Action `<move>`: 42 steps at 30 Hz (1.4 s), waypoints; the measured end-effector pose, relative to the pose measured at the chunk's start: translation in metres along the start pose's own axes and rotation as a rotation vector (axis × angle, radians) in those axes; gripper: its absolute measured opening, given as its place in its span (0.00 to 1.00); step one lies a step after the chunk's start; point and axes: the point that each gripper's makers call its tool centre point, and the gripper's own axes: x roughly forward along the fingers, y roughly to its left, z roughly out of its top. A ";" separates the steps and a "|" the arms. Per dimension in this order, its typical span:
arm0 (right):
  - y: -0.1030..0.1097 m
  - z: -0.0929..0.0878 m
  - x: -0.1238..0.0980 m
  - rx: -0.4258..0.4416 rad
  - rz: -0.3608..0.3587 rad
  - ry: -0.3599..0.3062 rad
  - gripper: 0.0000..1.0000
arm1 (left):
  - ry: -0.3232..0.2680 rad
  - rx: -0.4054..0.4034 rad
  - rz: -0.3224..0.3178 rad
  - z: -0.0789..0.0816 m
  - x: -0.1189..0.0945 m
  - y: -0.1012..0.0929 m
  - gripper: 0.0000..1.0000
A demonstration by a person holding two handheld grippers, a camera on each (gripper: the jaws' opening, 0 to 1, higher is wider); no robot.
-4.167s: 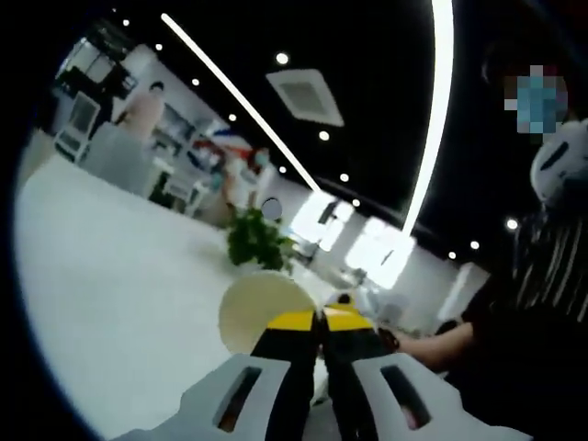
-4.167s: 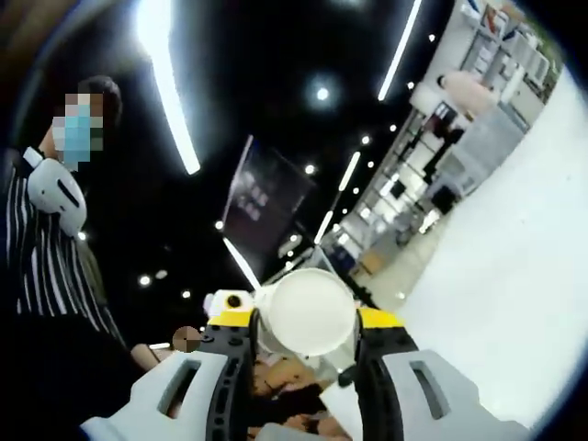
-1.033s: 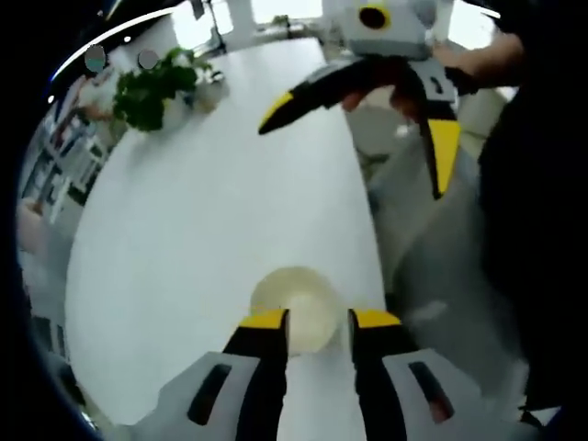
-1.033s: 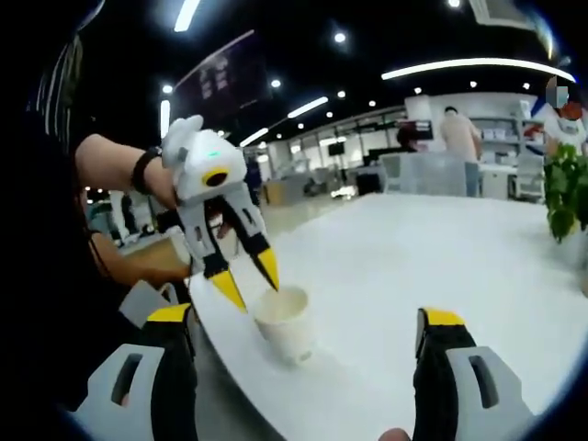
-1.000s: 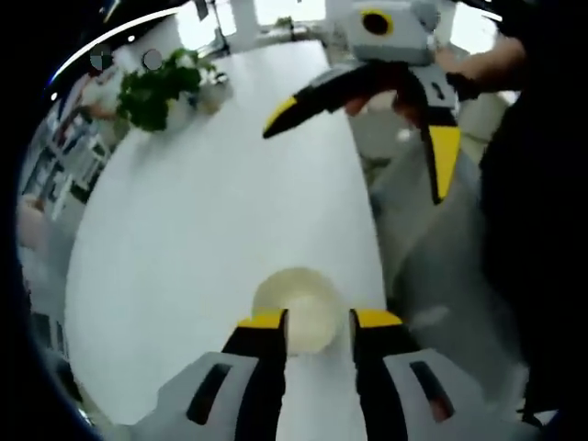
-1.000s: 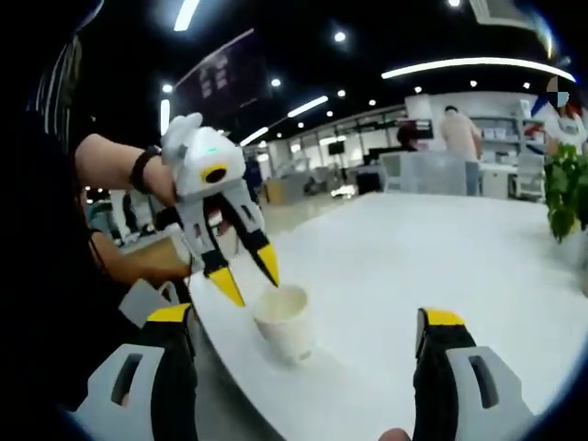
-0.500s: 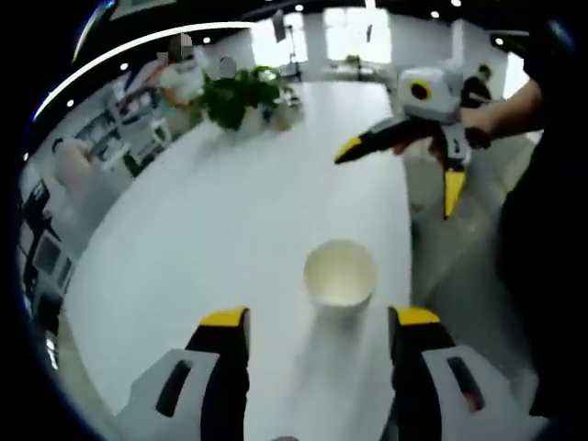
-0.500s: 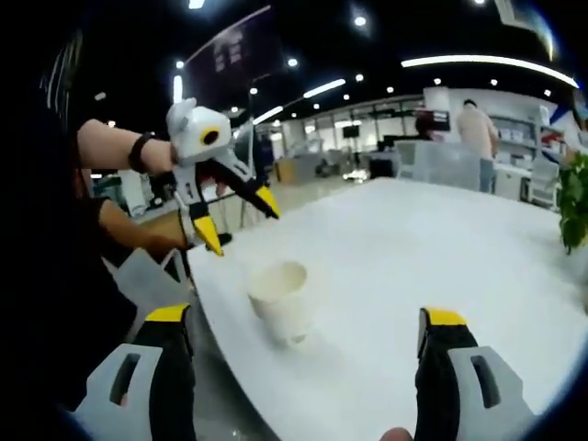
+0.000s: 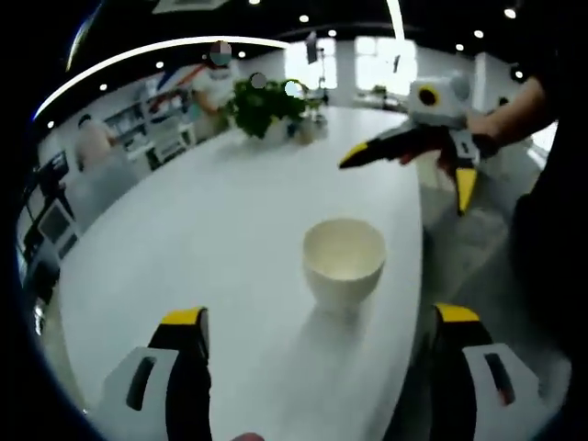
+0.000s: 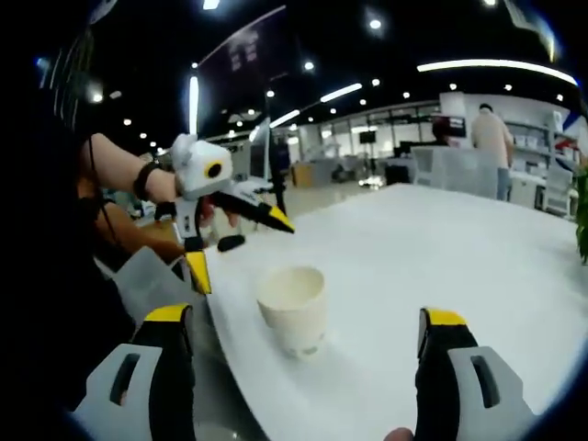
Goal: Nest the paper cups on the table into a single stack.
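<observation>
**Both grippers spread wide, cup stack standing free on the table**

The left gripper (image 9: 317,323) has its yellow-tipped jaws far apart with nothing between them; the right gripper (image 10: 300,323) is likewise wide open and empty. Just ahead of both stands the paper cup stack (image 9: 344,260), upright on the white table (image 9: 184,239) near its curved edge, apart from every jaw. Its mouth faces up; in the left gripper view the pale inside looks bare. How many cups are nested cannot be told.

In the left gripper view, the right gripper appears beyond the cup, jaws splayed, held by a hand, and a potted plant (image 9: 267,104) sits at the table's far end. The right gripper view shows the cup's side wall (image 10: 292,307) instead, with the left gripper raised off to the side over the table edge, jaws parted, and people standing in the background.
</observation>
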 end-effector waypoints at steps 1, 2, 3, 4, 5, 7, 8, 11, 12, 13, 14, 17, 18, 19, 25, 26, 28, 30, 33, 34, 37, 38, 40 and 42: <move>0.001 0.000 0.003 -0.006 0.008 -0.005 1.00 | 0.003 -0.004 -0.004 -0.004 0.004 0.001 0.99; 0.002 0.000 0.007 -0.020 0.021 -0.009 1.00 | 0.003 -0.007 -0.009 -0.008 0.007 0.001 0.98; 0.003 -0.002 0.012 -0.027 0.024 -0.003 1.00 | -0.001 -0.008 -0.015 -0.013 0.012 0.001 0.97; 0.003 -0.003 0.016 -0.028 0.030 0.001 1.00 | -0.006 -0.009 -0.021 -0.015 0.016 0.001 0.97; 0.004 -0.005 0.021 -0.032 0.036 0.000 0.99 | -0.020 -0.012 -0.024 -0.019 0.022 0.001 0.98; 0.006 -0.002 0.029 -0.038 0.046 -0.009 0.97 | -0.065 -0.029 -0.030 -0.020 0.031 0.001 0.99; 0.006 -0.003 0.032 -0.041 0.050 -0.013 0.95 | -0.064 -0.038 -0.042 -0.024 0.035 0.000 0.99; 0.004 -0.010 0.047 -0.043 0.069 -0.012 0.92 | -0.090 -0.059 -0.069 -0.033 0.049 -0.003 0.94; 0.004 -0.014 0.051 -0.043 0.074 -0.007 0.92 | -0.101 -0.070 -0.081 -0.033 0.052 -0.005 0.93; 0.003 -0.017 0.054 -0.039 0.080 0.002 0.92 | -0.109 -0.062 -0.082 -0.034 0.055 -0.006 0.92; 0.002 -0.019 0.058 -0.027 0.084 0.008 0.91 | -0.113 -0.052 -0.082 -0.035 0.057 -0.006 0.92; -0.002 -0.019 0.067 -0.001 0.069 -0.006 0.88 | -0.137 -0.057 -0.122 -0.034 0.066 -0.013 0.91; -0.003 -0.018 0.069 0.005 0.064 -0.009 0.88 | -0.145 -0.060 -0.129 -0.033 0.068 -0.014 0.90; -0.003 -0.018 0.070 0.010 0.061 -0.016 0.88 | -0.147 -0.057 -0.133 -0.033 0.070 -0.014 0.88; 0.006 -0.021 0.079 -0.020 0.063 -0.012 0.80 | -0.192 -0.049 -0.170 -0.027 0.078 -0.016 0.81; 0.007 -0.024 0.081 -0.030 0.061 -0.003 0.78 | -0.192 -0.044 -0.173 -0.027 0.081 -0.015 0.78; 0.011 -0.029 0.084 -0.035 0.063 0.010 0.76 | -0.202 -0.061 -0.194 -0.026 0.083 -0.017 0.75; 0.015 -0.033 0.086 -0.039 0.062 0.021 0.75 | -0.216 -0.068 -0.211 -0.026 0.083 -0.018 0.69; 0.013 -0.039 0.088 -0.060 0.052 0.044 0.72 | -0.221 -0.079 -0.219 -0.027 0.084 -0.019 0.65; 0.012 -0.040 0.088 -0.064 0.052 0.039 0.70 | -0.222 -0.080 -0.220 -0.027 0.085 -0.019 0.62; 0.011 -0.040 0.088 -0.067 0.049 0.035 0.63 | -0.230 -0.055 -0.245 -0.026 0.084 -0.024 0.53; 0.010 -0.041 0.088 -0.068 0.048 0.036 0.62 | -0.226 -0.056 -0.255 -0.026 0.084 -0.025 0.52; 0.009 -0.042 0.089 -0.074 0.043 0.037 0.56 | -0.226 -0.080 -0.259 -0.026 0.087 -0.024 0.50; 0.011 -0.043 0.090 -0.066 0.059 0.032 0.50 | -0.229 -0.072 -0.266 -0.025 0.087 -0.025 0.47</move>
